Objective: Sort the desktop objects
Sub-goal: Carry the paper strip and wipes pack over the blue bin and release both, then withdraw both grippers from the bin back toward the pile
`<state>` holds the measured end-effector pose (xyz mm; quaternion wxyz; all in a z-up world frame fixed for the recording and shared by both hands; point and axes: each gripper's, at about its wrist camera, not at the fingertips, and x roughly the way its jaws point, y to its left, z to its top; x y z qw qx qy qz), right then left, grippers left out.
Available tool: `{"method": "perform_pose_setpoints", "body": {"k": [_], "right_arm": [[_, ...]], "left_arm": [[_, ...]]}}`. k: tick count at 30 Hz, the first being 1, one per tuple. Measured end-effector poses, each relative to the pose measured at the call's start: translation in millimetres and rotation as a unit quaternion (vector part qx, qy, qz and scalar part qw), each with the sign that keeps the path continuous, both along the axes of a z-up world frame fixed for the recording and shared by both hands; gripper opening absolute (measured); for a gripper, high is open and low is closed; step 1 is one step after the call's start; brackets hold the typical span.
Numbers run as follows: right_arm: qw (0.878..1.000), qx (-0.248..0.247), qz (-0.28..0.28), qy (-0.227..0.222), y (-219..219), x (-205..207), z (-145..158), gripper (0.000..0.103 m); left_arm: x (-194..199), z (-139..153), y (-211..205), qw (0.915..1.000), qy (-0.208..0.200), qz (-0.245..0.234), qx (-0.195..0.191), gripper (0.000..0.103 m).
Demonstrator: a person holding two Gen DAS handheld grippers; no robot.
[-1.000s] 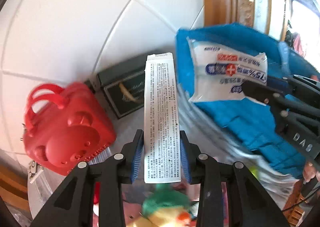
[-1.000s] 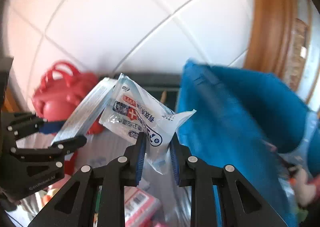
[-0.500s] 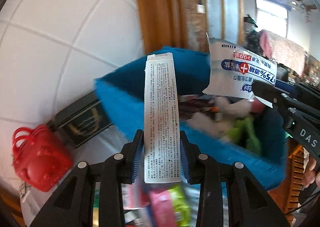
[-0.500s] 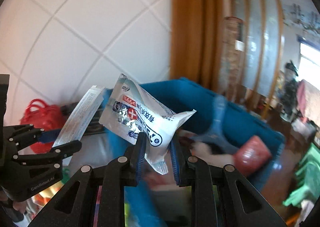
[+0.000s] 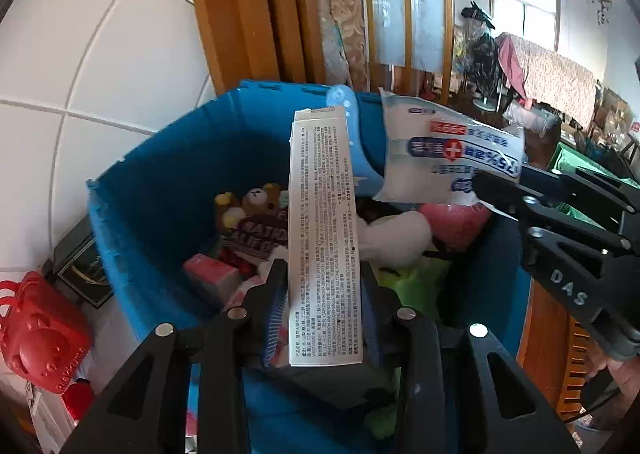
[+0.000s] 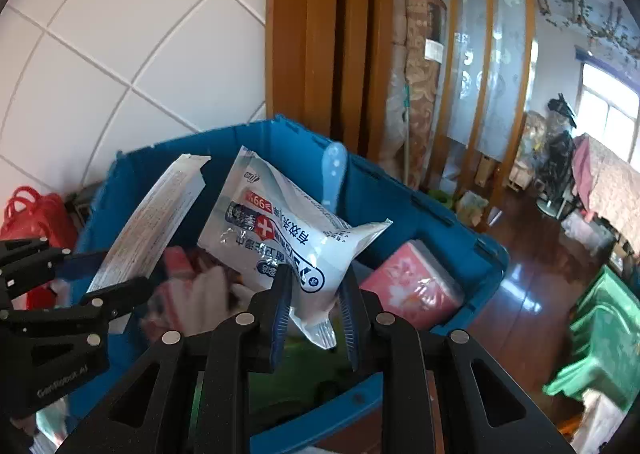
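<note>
Centrally in the left wrist view, left tool clenched on a tall, narrow white printed carton, held upright above the open blue plastic crate. At right of that frame, right tool reaching in sideways, gripping a white soft pack of wet wipes with a red cross and blue lettering, just beside the carton's upper end and likewise over the crate. From the right wrist view, right tool pinching the lower corner of the wipes pack at frame centre, the carton slanting at left in the left tool. Inside the crate: a pink wrapped packet at lower right, small bear figures, a pale blue plastic spoon standing against the far wall. Outside the crate at lower left, a red plastic bear-faced case and a dark flat box against white wall tiles. Surface under the crate mostly hidden.
</note>
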<state>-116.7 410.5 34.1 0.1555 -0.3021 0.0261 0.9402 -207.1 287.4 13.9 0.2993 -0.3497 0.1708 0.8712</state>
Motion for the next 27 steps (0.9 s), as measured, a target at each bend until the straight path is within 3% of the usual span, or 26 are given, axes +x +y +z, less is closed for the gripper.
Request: {"method": "perform_pose_setpoints", "body": {"k": [6,8,10,12,13,14,16,17,21,24,27], "right_arm": [[1.000,-0.004,0.005,-0.019,28,-10,-23,0.024],[1.000,0.000,0.006,-0.024,33,-14,-28,0.029],[1.000,-0.003,0.008,-0.025,36,-17,-31,0.034],[1.000,-0.008,0.015,-0.022,38,-17,-31,0.041],[1.000,-0.008,0.017,-0.019,39,-17,-30,0.054],[1.000,-0.006,0.020,-0.017,38,-16,-29,0.073],[1.000,-0.003,0.021,-0.009,37,-13,-26,0.098],[1.000,-0.001,0.021,-0.005,37,-11,-24,0.103],[0.999,-0.002,0.033,0.018,37,0,-13,0.103],[0.998,0.002,0.049,0.047,24,14,1,0.103],[0.995,-0.003,0.072,0.074,11,23,12,0.103]], "left_arm": [[9,-2,25,0.9995,0.013,0.004,-0.027,0.034],[14,1,29,0.9993,0.018,0.003,-0.032,0.035],[17,0,32,0.9992,0.014,0.007,-0.036,0.040],[16,0,31,0.9985,0.023,0.017,-0.047,0.053],[18,1,29,0.9983,0.030,0.024,-0.045,0.057],[21,3,27,0.9982,0.034,0.028,-0.041,0.066],[25,7,22,0.9982,0.039,0.034,-0.028,0.075],[29,9,18,0.9980,0.044,0.039,-0.020,0.076],[51,23,-6,0.9936,0.079,0.075,0.029,0.076],[69,30,-35,0.9836,0.115,0.109,0.087,0.076],[78,22,-60,0.9787,0.098,0.142,0.111,0.076]]}}
